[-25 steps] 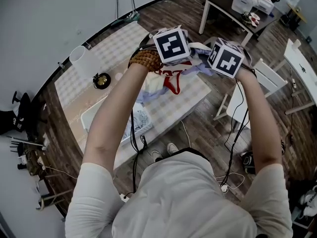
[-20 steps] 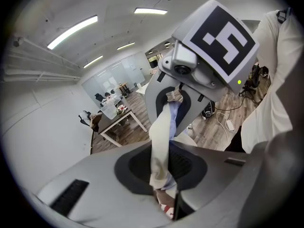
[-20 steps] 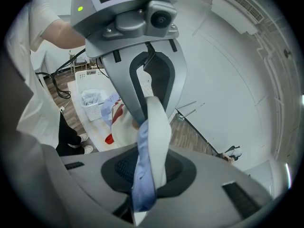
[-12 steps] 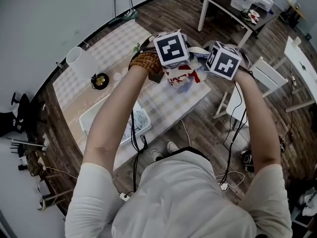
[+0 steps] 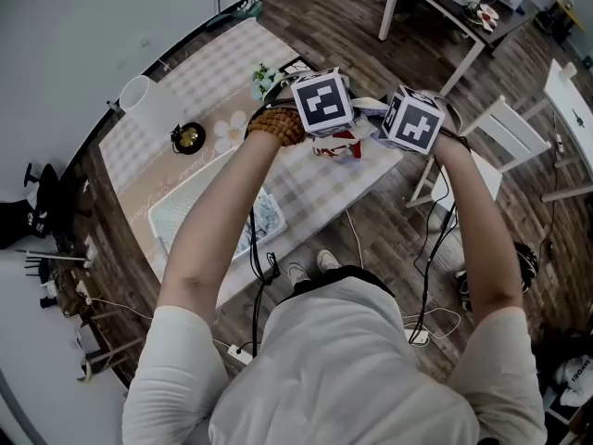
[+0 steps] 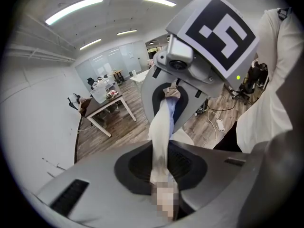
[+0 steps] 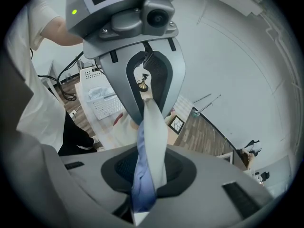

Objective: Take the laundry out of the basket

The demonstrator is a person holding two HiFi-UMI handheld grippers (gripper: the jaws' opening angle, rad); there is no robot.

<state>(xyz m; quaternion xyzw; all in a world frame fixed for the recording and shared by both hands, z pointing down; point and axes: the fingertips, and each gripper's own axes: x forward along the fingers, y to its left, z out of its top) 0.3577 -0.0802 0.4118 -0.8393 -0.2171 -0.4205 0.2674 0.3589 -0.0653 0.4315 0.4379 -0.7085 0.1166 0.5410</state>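
- Holding a white-and-lavender cloth garment with a red print [image 5: 341,144] above the checked, cloth-covered surface [image 5: 213,72], a person keeps it out of the white slatted plastic laundry basket [image 5: 181,207], which stands well apart to the left.
- Fingers of the left gripper [image 6: 160,167] and the right gripper [image 7: 145,170] are each clamped on a thin twisted fold, with the cloth stretched between them.
- Likely risk: if the hands pull apart, so narrow a fold could slip from one grip and that end could drop past the surface's edge.
- Count: two grippers, one garment held, one basket, and one pale crumpled piece [image 5: 264,221] visible inside it.
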